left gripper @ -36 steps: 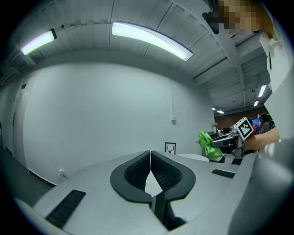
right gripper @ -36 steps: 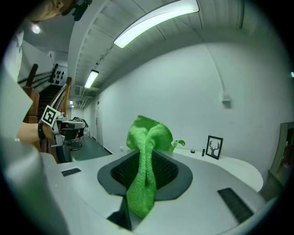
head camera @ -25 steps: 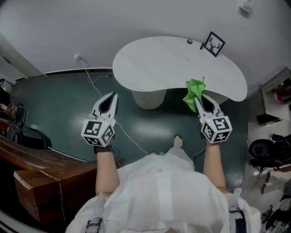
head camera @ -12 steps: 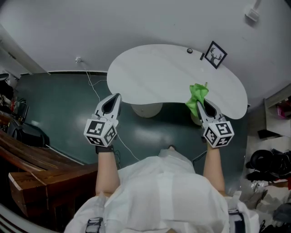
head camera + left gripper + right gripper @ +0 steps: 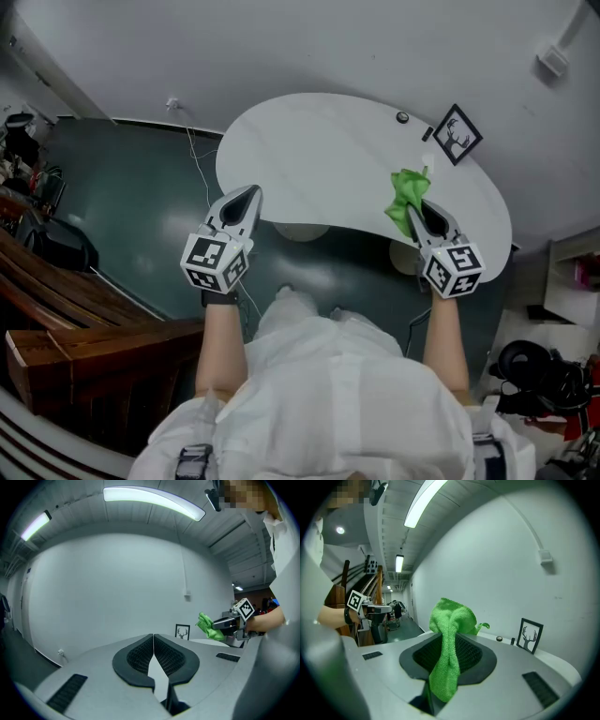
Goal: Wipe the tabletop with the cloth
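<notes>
A white kidney-shaped tabletop (image 5: 319, 150) lies ahead of me in the head view. My right gripper (image 5: 419, 203) is shut on a bright green cloth (image 5: 406, 197), which bunches out past its tips over the table's near right edge. In the right gripper view the green cloth (image 5: 449, 644) is pinched between the jaws and hangs down in front. My left gripper (image 5: 242, 199) is shut with nothing in it, held at the table's near left edge. The left gripper view shows its jaws pressed together and the right gripper (image 5: 220, 624) with the green cloth (image 5: 206, 626).
A small framed deer picture (image 5: 458, 134) and a little dark round object (image 5: 402, 117) stand at the table's far right by the white wall. A white cable (image 5: 199, 173) trails over the dark green floor. Wooden furniture (image 5: 66, 319) is at the left, dark gear (image 5: 534, 366) at the lower right.
I have come closer to the table; both grippers now reach its near edge. The right one still holds the cloth, and the left stays shut.
</notes>
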The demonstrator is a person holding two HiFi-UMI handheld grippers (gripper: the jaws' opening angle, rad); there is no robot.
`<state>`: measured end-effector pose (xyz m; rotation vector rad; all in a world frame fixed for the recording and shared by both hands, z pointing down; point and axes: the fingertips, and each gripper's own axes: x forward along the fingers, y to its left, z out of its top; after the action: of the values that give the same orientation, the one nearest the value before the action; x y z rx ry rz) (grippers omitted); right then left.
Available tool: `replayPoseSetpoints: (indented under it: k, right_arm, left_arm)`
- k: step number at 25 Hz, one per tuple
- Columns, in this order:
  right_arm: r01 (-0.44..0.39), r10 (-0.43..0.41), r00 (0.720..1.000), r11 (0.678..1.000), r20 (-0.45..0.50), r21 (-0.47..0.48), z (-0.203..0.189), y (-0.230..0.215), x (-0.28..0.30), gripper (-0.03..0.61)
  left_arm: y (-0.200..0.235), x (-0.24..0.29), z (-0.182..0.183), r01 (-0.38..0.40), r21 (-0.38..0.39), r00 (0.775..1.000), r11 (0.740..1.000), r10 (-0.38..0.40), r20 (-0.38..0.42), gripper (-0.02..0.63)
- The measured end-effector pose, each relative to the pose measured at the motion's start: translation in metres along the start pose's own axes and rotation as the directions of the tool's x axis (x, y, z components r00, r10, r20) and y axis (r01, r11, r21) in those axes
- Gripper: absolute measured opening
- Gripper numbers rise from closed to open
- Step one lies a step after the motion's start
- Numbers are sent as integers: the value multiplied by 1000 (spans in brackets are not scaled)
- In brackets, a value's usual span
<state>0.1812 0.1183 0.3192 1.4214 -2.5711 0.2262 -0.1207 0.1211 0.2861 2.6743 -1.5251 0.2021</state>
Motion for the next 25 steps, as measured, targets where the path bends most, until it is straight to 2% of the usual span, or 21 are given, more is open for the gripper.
replayPoseSetpoints:
  k: [5, 9, 17, 21, 25]
  right_arm:
    - [-34, 34, 999, 999, -37, 6, -11, -15, 54, 78]
    - [-30, 31, 997, 1000, -69, 10, -9, -23, 108, 78]
    - [32, -30, 993, 999, -113, 15, 8, -43, 234, 78]
    - [96, -94, 982, 995, -164, 4, -2, -61, 290, 78]
    - [127, -126, 968, 992, -218, -13, -16, -77, 333, 78]
  left_arm:
    - [34, 34, -9, -25, -13, 1000, 1000, 25, -15, 17]
    - [78, 71, -14, -15, -18, 999, 1000, 14, -37, 17]
    - [184, 144, -11, 34, -30, 999, 999, -35, -27, 17]
    - [222, 174, -24, 86, -35, 995, 996, -88, -41, 18]
    - [248, 204, -41, 114, -48, 991, 992, -117, -61, 17]
